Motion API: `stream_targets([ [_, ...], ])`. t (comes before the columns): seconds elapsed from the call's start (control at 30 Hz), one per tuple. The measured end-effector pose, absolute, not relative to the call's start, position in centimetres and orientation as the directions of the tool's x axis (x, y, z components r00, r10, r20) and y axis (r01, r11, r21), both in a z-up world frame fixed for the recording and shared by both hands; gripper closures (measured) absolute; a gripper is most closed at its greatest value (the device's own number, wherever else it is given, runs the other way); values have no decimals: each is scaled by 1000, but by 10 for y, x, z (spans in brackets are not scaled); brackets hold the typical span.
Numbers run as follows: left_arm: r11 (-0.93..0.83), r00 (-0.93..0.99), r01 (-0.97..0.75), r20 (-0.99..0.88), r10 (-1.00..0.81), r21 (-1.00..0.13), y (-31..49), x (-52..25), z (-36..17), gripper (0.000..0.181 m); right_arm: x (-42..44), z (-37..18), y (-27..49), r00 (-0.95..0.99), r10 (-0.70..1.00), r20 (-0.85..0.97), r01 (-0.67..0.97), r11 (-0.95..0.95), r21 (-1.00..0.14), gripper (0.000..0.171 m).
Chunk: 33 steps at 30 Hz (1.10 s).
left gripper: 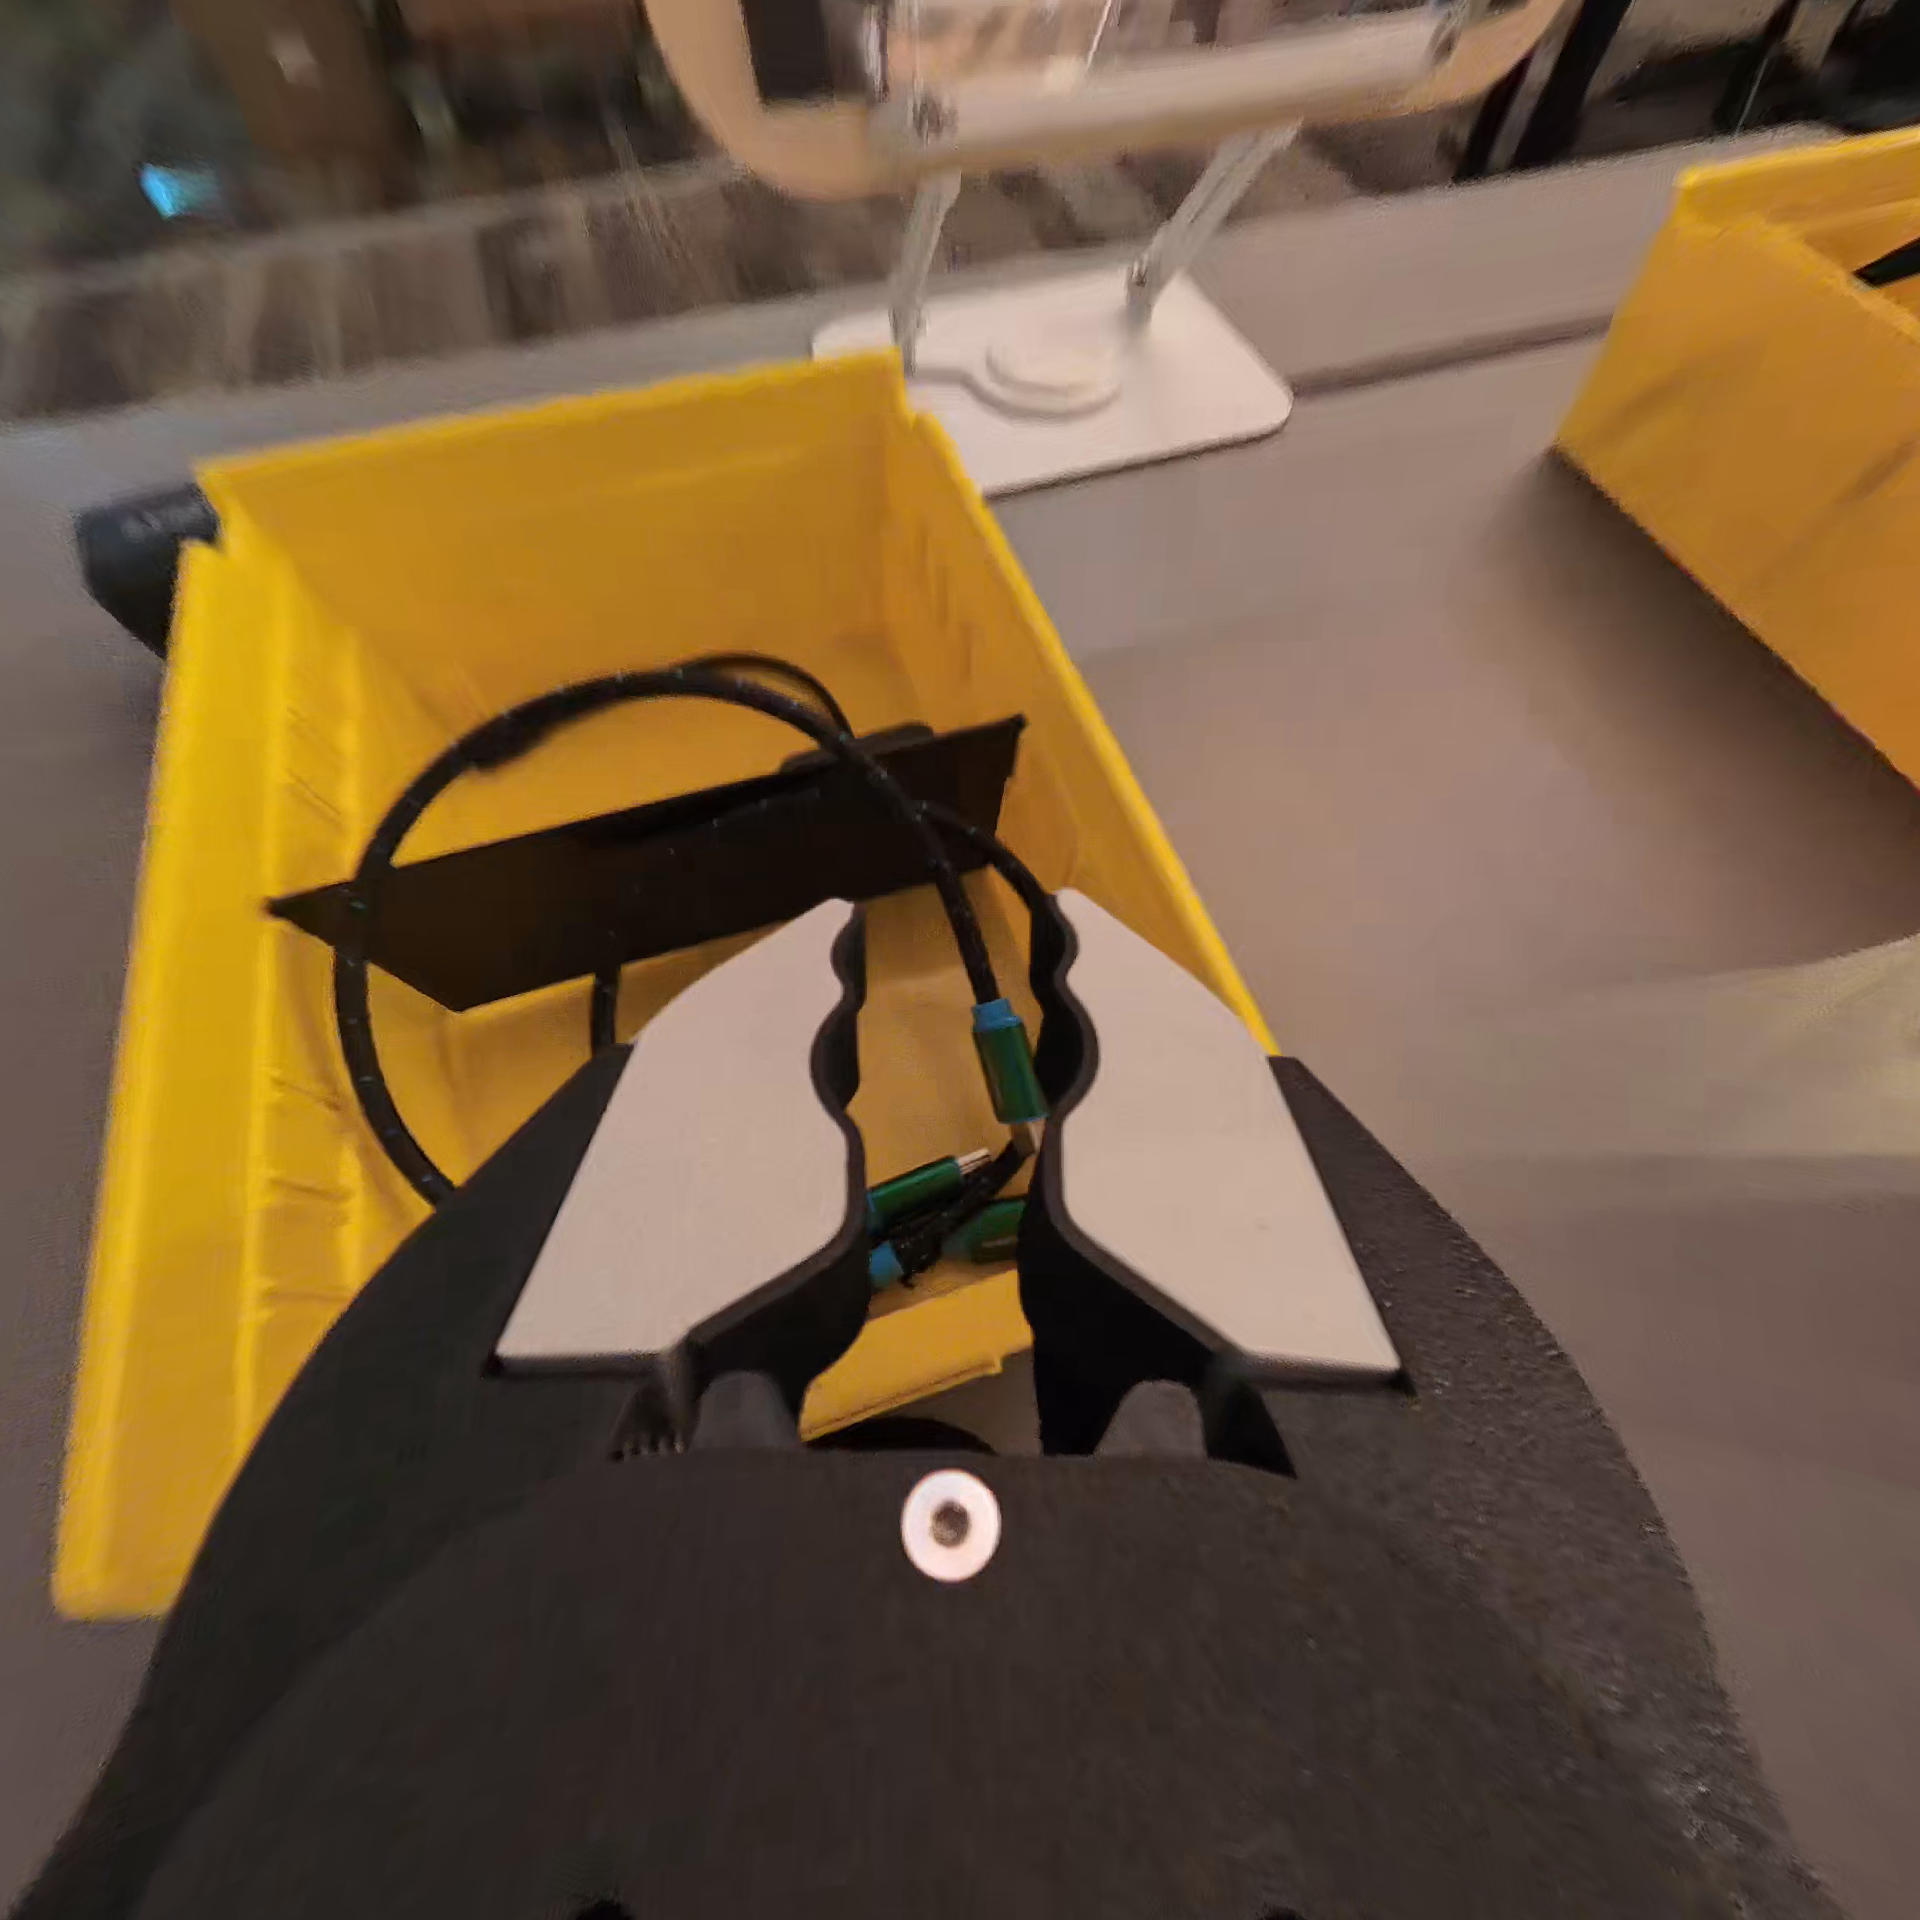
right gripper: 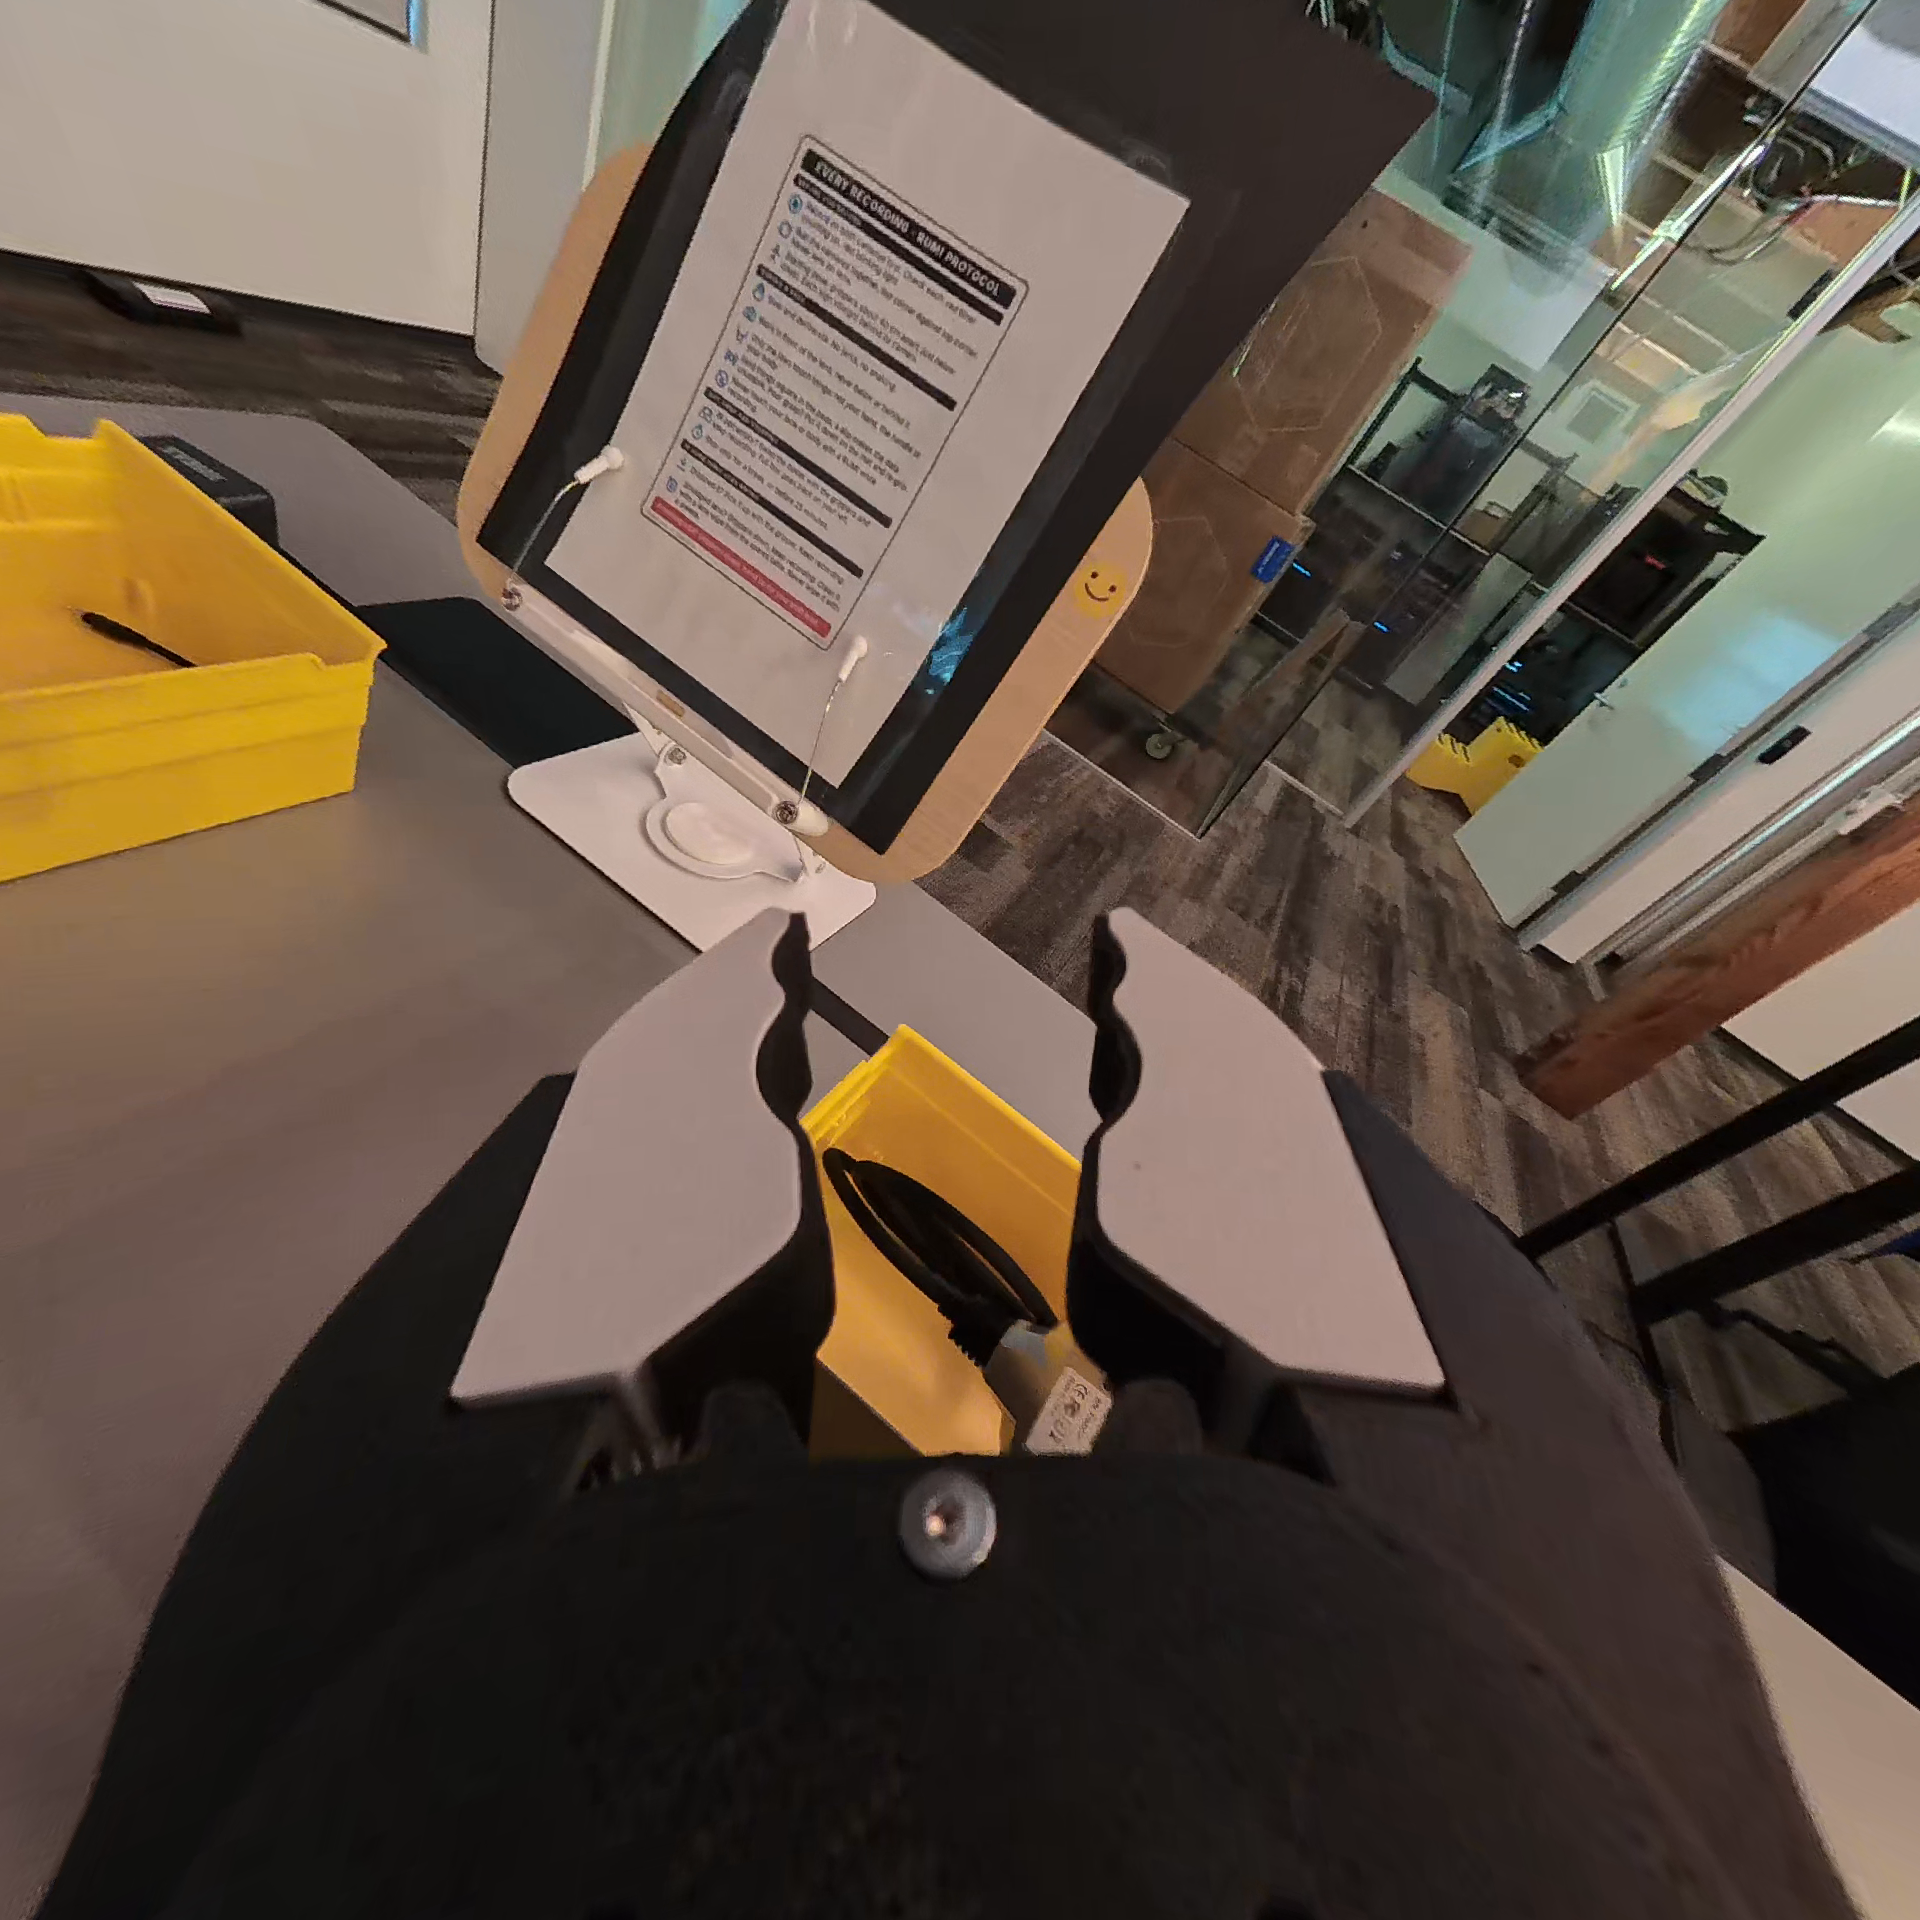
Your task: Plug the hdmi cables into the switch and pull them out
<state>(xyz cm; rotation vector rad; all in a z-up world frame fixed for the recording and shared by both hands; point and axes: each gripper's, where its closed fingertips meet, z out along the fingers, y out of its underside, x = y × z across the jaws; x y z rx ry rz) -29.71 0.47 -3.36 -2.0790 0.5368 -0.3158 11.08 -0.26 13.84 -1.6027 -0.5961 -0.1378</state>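
A: What is the left gripper (left gripper: 951,935) doing?
B: It is hovering with jaws released over a yellow bin (left gripper: 582,582) on the table (left gripper: 1455,790), where black braided cables (left gripper: 935,831) with green plugs (left gripper: 1010,1060) are lying across a black divider (left gripper: 582,894).
A: And the right gripper (right gripper: 948,940)?
B: It is hanging over another yellow bin (right gripper: 935,1101) holding a coiled black cable (right gripper: 914,1226), jaws parted and gripping nothing.

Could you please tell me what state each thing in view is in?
Left claw: open, empty, over the bin.
Right claw: open, empty.
Yellow bin: upright, holding cables.
Braided cable: loosely coiled, green plugs unplugged.
Black divider: upright across the bin.
Black cable: coiled in the second bin.
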Motion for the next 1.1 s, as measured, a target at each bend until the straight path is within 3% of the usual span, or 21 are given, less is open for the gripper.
stream_targets([
  [0.1, -603, 843, -254, 132, -521, -756, 13, -283, -66, 149, 117, 142, -9, 858, 281, 430, 448, 1, -894, 119],
  [0.2, -706, 842, -335, 137, -521, -624, 12, -277, -104, 138, 123, 144, -12, 868, 282, 408, 424, 4, -906, 120],
  [0.33, -721, 793, -357, 215, -570, -593, 4, -265, -106, 171, 129, 142, -15, 865, 289, 411, 431, -7, -902, 120],
  [0.5, -614, 844, -342, 54, -533, -712, 8, -294, -62, 171, 130, 142, -14, 859, 282, 427, 445, -2, -895, 121],
  [0.7, -351, 891, -265, -90, -444, -898, -14, -320, 45, 171, 131, 140, -11, 847, 266, 460, 481, -12, -877, 121],
  [0.8, -205, 822, -314, -158, -547, -927, -50, -286, 87, 172, 131, 141, -11, 846, 267, 461, 481, -7, -877, 121],
  [0.93, -128, 652, -521, -296, -698, -844, -89, -216, 74, 172, 130, 136, -10, 835, 277, 475, 500, -23, -866, 121],
  [1.1, -86, 359, -699, -245, -900, -710, -125, -118, -15, 172, 128, 127, -8, 814, 281, 509, 543, -55, -838, 121],
])
